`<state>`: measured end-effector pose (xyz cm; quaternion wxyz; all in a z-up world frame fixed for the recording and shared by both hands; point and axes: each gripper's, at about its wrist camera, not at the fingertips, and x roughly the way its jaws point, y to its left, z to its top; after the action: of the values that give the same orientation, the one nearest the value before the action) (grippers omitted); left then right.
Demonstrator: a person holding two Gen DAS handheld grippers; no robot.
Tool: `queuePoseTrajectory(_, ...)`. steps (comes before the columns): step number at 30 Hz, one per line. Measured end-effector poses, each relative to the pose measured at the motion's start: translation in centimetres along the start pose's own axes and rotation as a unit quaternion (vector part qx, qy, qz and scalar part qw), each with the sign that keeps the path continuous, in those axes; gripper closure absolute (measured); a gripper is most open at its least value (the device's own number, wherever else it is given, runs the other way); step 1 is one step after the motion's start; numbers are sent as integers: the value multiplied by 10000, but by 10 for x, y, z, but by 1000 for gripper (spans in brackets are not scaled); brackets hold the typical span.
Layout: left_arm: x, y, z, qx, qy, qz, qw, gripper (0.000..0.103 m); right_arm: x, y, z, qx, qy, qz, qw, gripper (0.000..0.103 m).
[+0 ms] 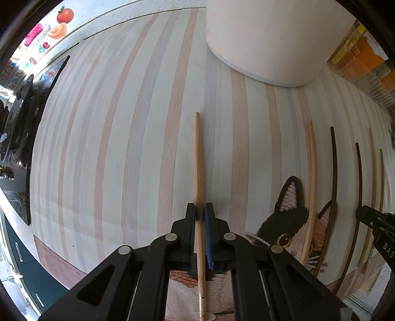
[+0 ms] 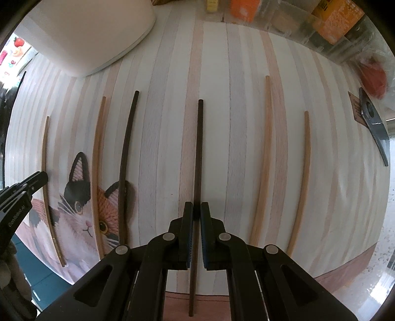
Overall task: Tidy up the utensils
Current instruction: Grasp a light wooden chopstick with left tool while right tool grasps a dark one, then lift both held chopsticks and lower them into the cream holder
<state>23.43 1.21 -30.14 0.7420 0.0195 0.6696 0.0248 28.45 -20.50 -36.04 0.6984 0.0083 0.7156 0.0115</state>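
My left gripper (image 1: pixel 200 210) is shut on a light wooden chopstick (image 1: pixel 198 160) that points forward over the striped placemat (image 1: pixel 111 148); it also shows in the right wrist view (image 2: pixel 45 153). My right gripper (image 2: pixel 196 210) is shut on a dark chopstick (image 2: pixel 198 148). On the mat lie a second dark chopstick (image 2: pixel 127 148), a light one (image 2: pixel 97 160) over the cat picture, and two more light ones (image 2: pixel 265 148) (image 2: pixel 305 160) at the right. I cannot tell whether the held chopsticks are lifted off the mat.
A white round container (image 1: pixel 266 37) stands at the mat's far side, and shows at the far left in the right wrist view (image 2: pixel 86 32). Boxes and packets (image 2: pixel 330 19) line the far edge. A dark tool (image 2: pixel 372 123) lies at the right, off the mat.
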Motion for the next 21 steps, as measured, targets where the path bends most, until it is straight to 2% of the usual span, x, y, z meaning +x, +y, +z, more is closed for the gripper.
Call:
queuePoseTrajectory(11, 4, -14, 5, 192, -35, 191, 9996, 99, 3, 23, -9, 26, -160, -263, 9995, 97)
queuePoseTrajectory(14, 0, -14, 2, 152, -35, 14, 9999, 99, 0, 22, -13, 100, -247, -164, 9995, 97)
queuePoseTrajectory(17, -16, -13, -5, 201, -223, -56, 9995, 99, -3, 15, -19, 159, -249, 103, 9995, 98)
queuePoseTrajectory(21, -48, -11, -10, 151, -531, -254, 9982, 99, -21, 8, -28, 282, -496, 318, 9979, 98)
